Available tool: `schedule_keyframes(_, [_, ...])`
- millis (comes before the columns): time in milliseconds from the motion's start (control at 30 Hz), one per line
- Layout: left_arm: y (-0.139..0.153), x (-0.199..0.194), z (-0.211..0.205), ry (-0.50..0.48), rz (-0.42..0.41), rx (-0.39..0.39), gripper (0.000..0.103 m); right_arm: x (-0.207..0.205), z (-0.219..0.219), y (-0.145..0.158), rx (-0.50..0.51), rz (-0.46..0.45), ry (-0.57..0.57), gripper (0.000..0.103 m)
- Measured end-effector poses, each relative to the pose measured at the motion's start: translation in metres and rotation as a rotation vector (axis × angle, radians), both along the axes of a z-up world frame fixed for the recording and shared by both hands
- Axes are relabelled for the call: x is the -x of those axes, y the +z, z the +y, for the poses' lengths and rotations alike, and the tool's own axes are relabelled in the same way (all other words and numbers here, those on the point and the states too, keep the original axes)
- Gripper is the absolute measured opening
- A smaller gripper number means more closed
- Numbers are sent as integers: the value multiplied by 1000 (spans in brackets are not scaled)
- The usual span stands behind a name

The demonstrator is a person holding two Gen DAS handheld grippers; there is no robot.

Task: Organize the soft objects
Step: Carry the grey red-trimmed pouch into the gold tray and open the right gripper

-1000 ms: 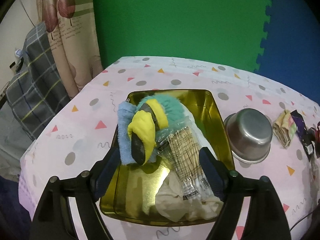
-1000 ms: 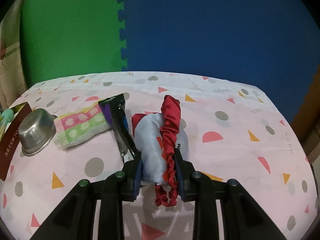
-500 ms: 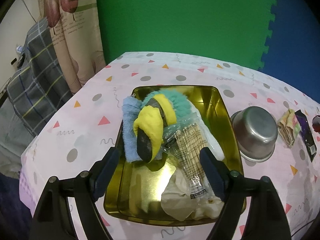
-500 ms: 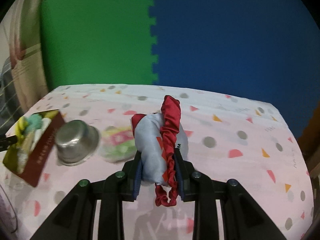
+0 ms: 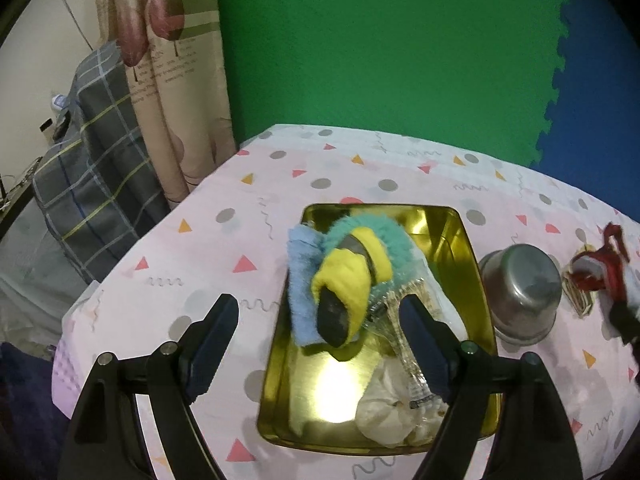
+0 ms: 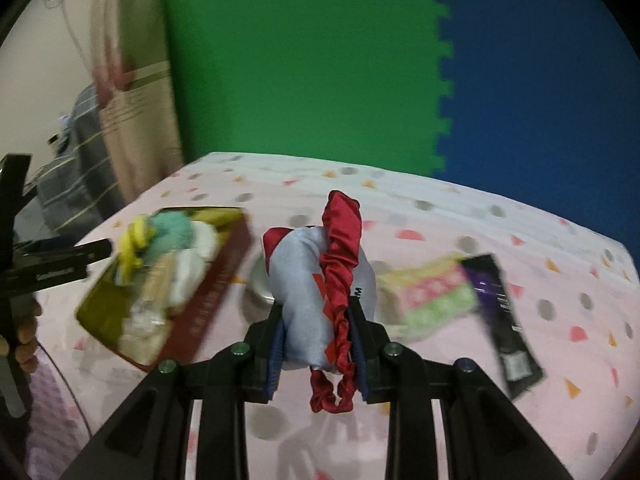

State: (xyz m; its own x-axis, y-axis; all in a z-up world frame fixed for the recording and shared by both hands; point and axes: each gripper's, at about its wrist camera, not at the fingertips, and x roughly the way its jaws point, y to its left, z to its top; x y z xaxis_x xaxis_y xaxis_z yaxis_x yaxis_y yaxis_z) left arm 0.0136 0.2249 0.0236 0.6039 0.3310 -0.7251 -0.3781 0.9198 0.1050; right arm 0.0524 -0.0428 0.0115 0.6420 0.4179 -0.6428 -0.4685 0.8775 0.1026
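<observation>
A gold tray (image 5: 456, 240) on the pink patterned table holds a yellow, teal and blue plush toy (image 5: 344, 280), a clear packet of sticks (image 5: 404, 312) and white soft bundles (image 5: 384, 412). My left gripper (image 5: 320, 324) hovers open above the tray's near half, nothing between its fingers. My right gripper (image 6: 316, 340) is shut on a grey and red fabric bundle with a red scrunchie (image 6: 324, 280), carried above the table. That bundle (image 5: 600, 272) shows at the right edge of the left wrist view. The tray (image 6: 100, 304) lies to its left.
An upturned steel bowl (image 5: 520, 284) sits right of the tray. A folded pink and green cloth (image 6: 432, 300) and a black and purple packet (image 6: 504, 320) lie on the table at right. A plaid blanket (image 5: 92, 184) and curtain stand beyond the left table edge.
My right gripper has swung left with the bundle toward the tray, leaving the cloth and packet on its right. My left gripper has drawn back slightly from the tray, still open.
</observation>
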Motion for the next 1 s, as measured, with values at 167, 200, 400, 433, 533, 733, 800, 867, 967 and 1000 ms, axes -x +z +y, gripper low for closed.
schedule_keyframes(167, [6, 4, 16, 44, -12, 23, 80, 6, 43, 3, -12, 1, 75, 28])
schedule_keyframes(200, [6, 4, 20, 53, -10, 31, 80, 6, 50, 4, -13, 3, 88, 28])
schedule_keyframes(400, [7, 5, 30, 71, -12, 51, 81, 1, 102, 5, 0, -2, 165, 28])
schedule_keyframes(433, [6, 5, 31, 75, -10, 49, 81, -2, 111, 5, -7, 5, 175, 28])
schedule_keyframes(533, [7, 6, 34, 80, -15, 47, 81, -14, 130, 5, -10, 17, 184, 28])
schedule_keyframes(733, [9, 10, 47, 82, -34, 128, 83, -42, 167, -1, 11, 40, 194, 28])
schedule_keyframes(800, [10, 11, 51, 91, -42, 141, 83, -50, 176, -5, 20, 44, 187, 29])
schedule_keyframes(867, [11, 11, 54, 100, -44, 133, 83, -57, 182, -10, 31, 51, 177, 30])
schedule_keyframes(967, [9, 11, 56, 112, -37, 131, 83, -62, 188, -18, 44, 76, 188, 34])
schedule_keyframes(1000, [8, 11, 56, 111, -35, 134, 83, -61, 189, -19, 45, 78, 193, 37])
